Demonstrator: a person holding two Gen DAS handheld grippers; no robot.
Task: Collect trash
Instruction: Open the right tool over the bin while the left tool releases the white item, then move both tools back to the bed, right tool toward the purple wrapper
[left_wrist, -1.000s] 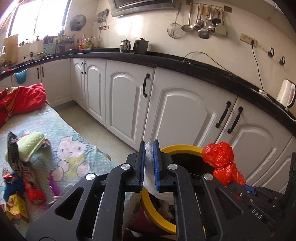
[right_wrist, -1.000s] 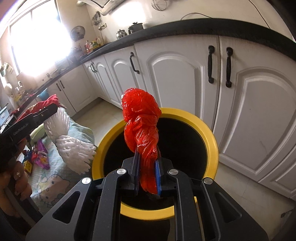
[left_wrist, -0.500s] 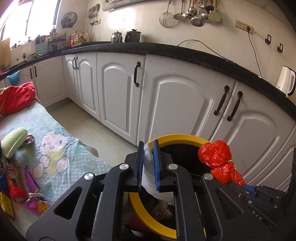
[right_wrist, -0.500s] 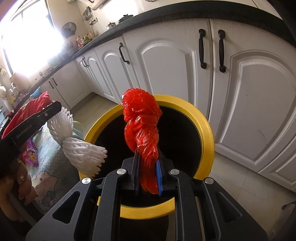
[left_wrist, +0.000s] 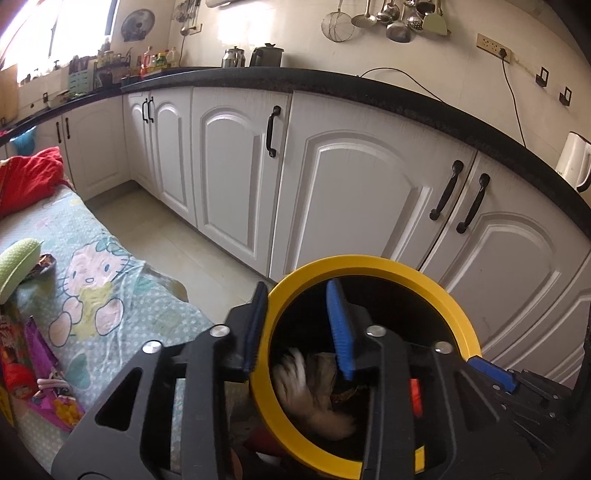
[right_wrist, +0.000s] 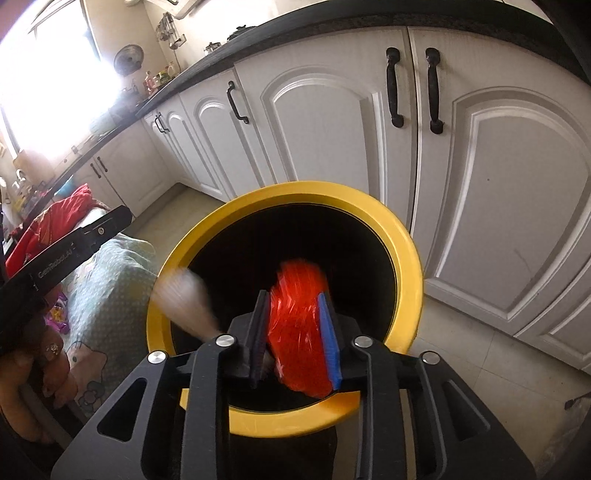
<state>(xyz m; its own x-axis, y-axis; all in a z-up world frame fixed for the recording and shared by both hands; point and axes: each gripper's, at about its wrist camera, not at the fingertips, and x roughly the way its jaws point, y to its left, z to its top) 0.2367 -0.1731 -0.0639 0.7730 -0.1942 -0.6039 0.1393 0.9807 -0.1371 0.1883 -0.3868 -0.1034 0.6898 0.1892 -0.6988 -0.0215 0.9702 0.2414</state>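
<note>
A black bin with a yellow rim (left_wrist: 369, 263) stands by the white cabinets. My left gripper (left_wrist: 297, 288) hangs over its left rim, jaws opening, nothing between them. The white foam net (left_wrist: 295, 384) is a blur inside the bin below it. In the right wrist view my right gripper (right_wrist: 291, 295) is above the bin's (right_wrist: 406, 251) mouth, jaws opening. The red plastic bag (right_wrist: 299, 314) is blurred between its pads and sliding down. The foam net (right_wrist: 184, 299) streaks past the rim there, under the left gripper's finger (right_wrist: 74, 247).
A table with a cartoon-cat cloth (left_wrist: 96, 280) sits left of the bin, with wrappers (left_wrist: 48, 387), a green pouch (left_wrist: 18, 258) and a red cloth (left_wrist: 26, 177) on it. White cabinets (left_wrist: 354, 206) run behind the bin. A person's hand (right_wrist: 29, 369) holds the left gripper.
Both grippers' jaws have spread. The white foam net has dropped out of the left one into the bin. The red bag has sagged lower between the right pads.
</note>
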